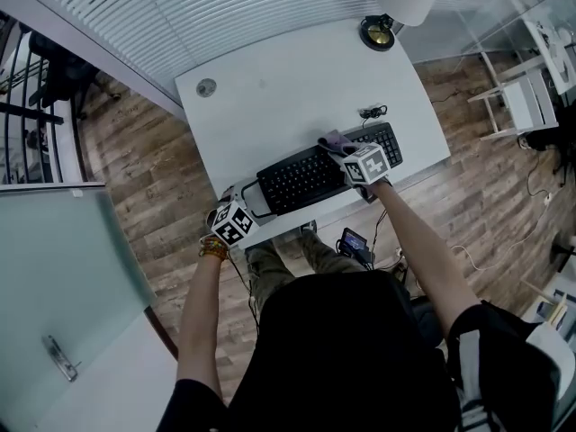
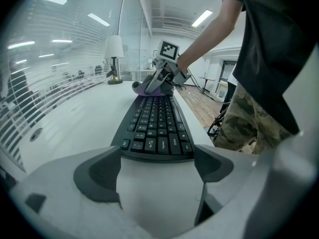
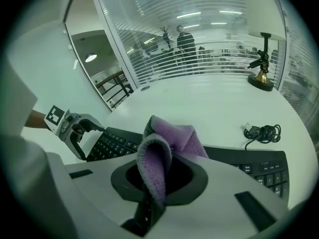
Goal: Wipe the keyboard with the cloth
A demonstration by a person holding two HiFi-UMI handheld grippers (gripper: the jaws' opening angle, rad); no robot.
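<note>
Two tongs are at work on one black keyboard (image 2: 155, 126), which lies along the near edge of a white desk (image 1: 288, 88).

Your right tongs (image 3: 158, 178) are pressed together on a purple cloth (image 3: 167, 148). A fold of it is pinched deep between the jaws, and the rest bunches out just ahead of the tips. The bunch sits on the keyboard directly beyond those tips, over the keys beside the number pad. It seems to touch the keys, though the contact itself is hidden under the cloth.

Your left tongs (image 2: 158, 166) are spread wide and hold nothing. Only bare desk shows between the jaws. The keyboard's left end lies just ahead of the tips, running straight away toward the right tongs at the far end. I cannot tell whether the tips touch it.

A coiled cable (image 3: 262, 132) lies on the desk beyond the keyboard, to the right of the right tongs and apart from the cloth.

Judging by this, the wiping step is in hand, with the cloth on the right part of the keys. The next move calls for drawing the cloth along the key rows toward your left tongs with light downward pressure and a firm pinch. The left tongs look well placed to stop the keyboard sliding.
</note>
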